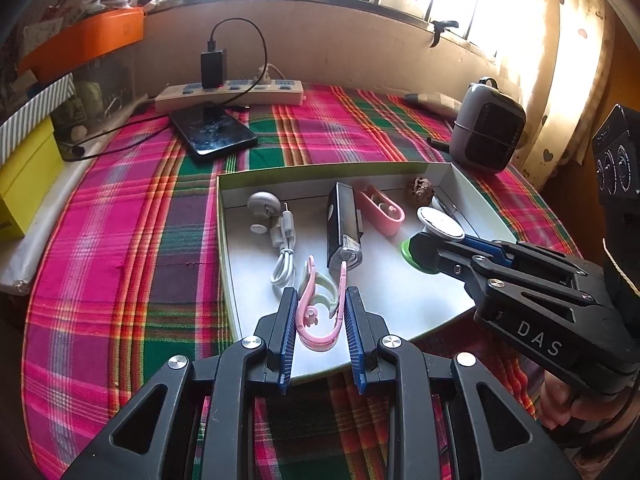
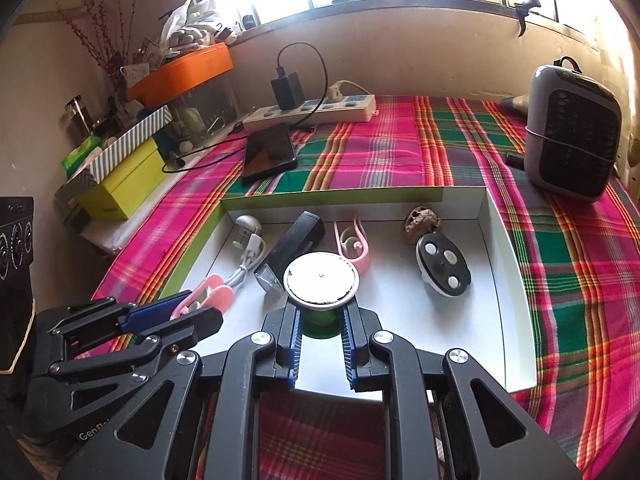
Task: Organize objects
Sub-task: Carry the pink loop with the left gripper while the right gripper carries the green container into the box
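Observation:
A shallow white box [image 1: 332, 170] [image 2: 332, 194] with green outer walls lies on the plaid cloth. Over its near edge, my left gripper [image 1: 321, 296] [image 2: 200, 308] is shut on a pink clip [image 1: 318, 343] [image 2: 218, 294], and a pale green clip [image 1: 324, 284] hangs with it. To the right, my right gripper [image 2: 320, 312] [image 1: 430, 246] is shut on a small green jar [image 2: 320, 322] [image 1: 408, 254] with a round silver lid [image 2: 320, 278] [image 1: 440, 218], held above the box floor.
The box holds a black lamp [image 1: 344, 224], a pink case [image 1: 380, 210], a white cable [image 1: 284, 256], a walnut [image 2: 422, 220] and an oval button device [image 2: 442, 266]. Behind it are a phone [image 1: 212, 132], a power strip [image 1: 228, 94], a grey speaker [image 2: 572, 128] and a yellow box [image 2: 120, 188].

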`<state>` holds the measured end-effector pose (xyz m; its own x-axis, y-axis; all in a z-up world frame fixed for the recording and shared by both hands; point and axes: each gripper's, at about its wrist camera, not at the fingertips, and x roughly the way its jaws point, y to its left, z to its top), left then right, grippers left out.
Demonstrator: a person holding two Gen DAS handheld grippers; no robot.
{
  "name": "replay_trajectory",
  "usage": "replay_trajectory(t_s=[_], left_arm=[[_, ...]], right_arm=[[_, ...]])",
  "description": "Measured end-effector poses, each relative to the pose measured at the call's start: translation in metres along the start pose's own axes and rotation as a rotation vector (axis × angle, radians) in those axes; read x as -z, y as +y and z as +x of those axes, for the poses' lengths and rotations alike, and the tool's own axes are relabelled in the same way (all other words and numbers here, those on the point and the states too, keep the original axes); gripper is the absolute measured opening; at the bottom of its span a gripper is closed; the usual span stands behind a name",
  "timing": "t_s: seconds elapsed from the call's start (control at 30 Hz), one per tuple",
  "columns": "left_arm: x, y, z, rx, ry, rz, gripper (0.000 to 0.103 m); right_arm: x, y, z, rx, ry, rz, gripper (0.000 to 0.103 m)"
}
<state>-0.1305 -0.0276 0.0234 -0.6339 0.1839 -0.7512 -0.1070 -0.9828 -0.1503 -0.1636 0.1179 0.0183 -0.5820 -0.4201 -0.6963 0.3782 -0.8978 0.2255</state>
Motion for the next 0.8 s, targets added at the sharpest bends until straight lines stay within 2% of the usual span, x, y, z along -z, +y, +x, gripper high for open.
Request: replay_trajectory(t_s=[0.8], left_arm=[[-0.011,0.002,0.023,-0.025,0.029,0.038,0.021]], right_arm=[[-0.005,0.000,0.031,0.012,0.054,-0.003,0.018]])
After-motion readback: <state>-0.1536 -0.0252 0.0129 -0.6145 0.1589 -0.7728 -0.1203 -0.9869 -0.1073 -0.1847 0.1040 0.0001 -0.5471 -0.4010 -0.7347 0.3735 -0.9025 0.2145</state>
